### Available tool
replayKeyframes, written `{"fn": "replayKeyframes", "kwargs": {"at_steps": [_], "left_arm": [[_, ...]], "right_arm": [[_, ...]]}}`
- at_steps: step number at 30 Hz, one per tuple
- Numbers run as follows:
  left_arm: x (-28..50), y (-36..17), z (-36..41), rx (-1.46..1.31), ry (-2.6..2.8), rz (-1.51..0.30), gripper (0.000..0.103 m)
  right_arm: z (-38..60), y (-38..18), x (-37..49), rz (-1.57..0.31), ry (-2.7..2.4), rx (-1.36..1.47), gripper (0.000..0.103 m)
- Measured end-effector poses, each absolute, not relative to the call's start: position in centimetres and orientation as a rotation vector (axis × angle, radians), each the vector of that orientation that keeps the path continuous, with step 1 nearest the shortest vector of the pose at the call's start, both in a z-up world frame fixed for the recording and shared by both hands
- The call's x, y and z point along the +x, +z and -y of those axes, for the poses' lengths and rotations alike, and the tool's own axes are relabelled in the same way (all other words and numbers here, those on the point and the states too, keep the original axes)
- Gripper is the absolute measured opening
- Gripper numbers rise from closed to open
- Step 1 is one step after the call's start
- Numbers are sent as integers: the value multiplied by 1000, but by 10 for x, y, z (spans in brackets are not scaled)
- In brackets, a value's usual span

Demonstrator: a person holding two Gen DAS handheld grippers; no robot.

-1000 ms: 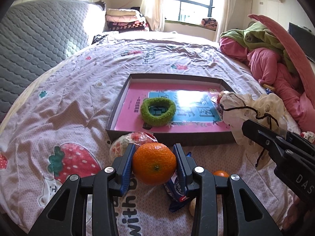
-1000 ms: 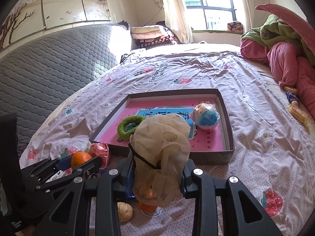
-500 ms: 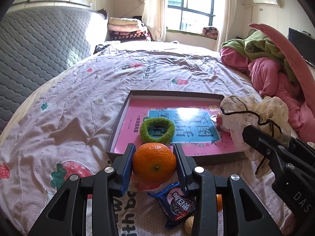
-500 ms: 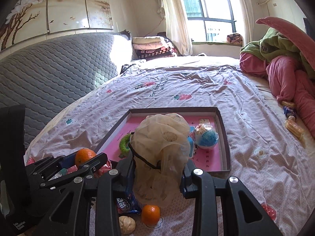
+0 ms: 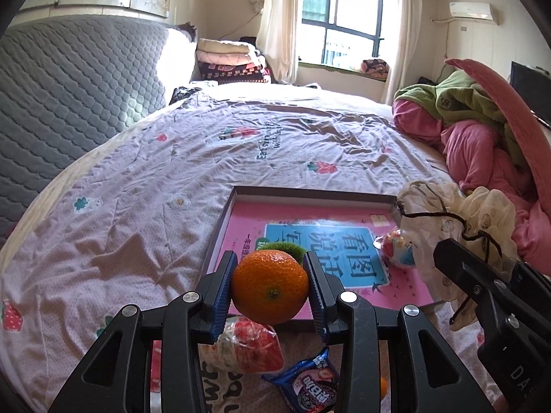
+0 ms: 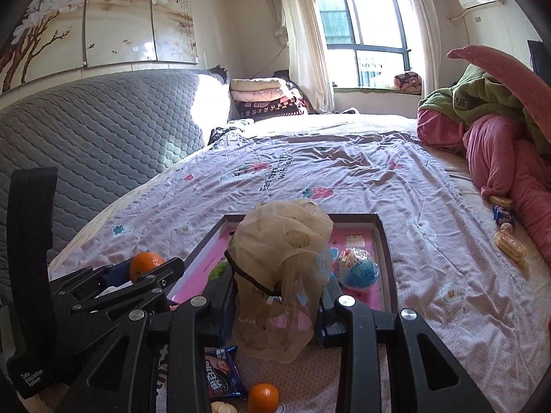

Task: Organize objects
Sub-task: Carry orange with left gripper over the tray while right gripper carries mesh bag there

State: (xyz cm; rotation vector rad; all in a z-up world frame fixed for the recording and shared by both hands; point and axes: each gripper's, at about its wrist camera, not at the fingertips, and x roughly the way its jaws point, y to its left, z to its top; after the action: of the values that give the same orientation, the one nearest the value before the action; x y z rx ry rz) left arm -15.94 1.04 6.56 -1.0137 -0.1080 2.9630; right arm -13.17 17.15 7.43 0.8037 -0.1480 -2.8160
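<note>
**Tidying partly done, both grippers loaded**

Tray (image 5: 224, 222) contents so far: a green fuzzy ring (image 5: 287, 248) near its front-left edge and a wrapped ball toy (image 6: 358, 270) toward its right side. That much looks sorted. You hold an orange (image 5: 270, 287) pinched between the jaws of your left gripper (image 5: 270, 289), raised above the tray's near edge, so it is not yet placed. Your right gripper (image 6: 277, 304) is pressed onto a cream mesh drawstring bag (image 6: 282, 261), held just in front of the tray.

Left to gather, as I judge it: a red-and-white wrapped snack (image 5: 246, 347), a blue cookie packet (image 6: 220, 375), a second small orange (image 6: 263, 397) and a pale round item (image 6: 224, 408) on the bedspread near you, plus several packets (image 6: 509, 241) far right beside the pink bedding (image 6: 499, 158).

Everything lies on a soft, wrinkled strawberry-print bedspread (image 5: 137, 206). A grey quilted headboard (image 6: 96, 130) stands left, folded blankets (image 6: 265, 98) and a sunlit window (image 6: 365, 44) at the far end.
</note>
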Motion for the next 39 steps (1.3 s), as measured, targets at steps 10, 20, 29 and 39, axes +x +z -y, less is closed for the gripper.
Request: {"fn": "replayKeyframes", "kwargs": {"at_steps": [10,20,29,39], "left_arm": [[-181,76,-16,-1013,2970,55,41],[-206,90,-10,-1001,2975,93,41],[-218,93,0,-1003,2989,80,41],[-243,76,16,-1088,2966,97,41]], "right_arm": [[-176,86,-149,148,-2825,800,36],[-177,100,-161,153,-2839,755,36],[-173,115,-172,146,-2839,702,36],[-175,104,-190,143,-2836,746,36]]}}
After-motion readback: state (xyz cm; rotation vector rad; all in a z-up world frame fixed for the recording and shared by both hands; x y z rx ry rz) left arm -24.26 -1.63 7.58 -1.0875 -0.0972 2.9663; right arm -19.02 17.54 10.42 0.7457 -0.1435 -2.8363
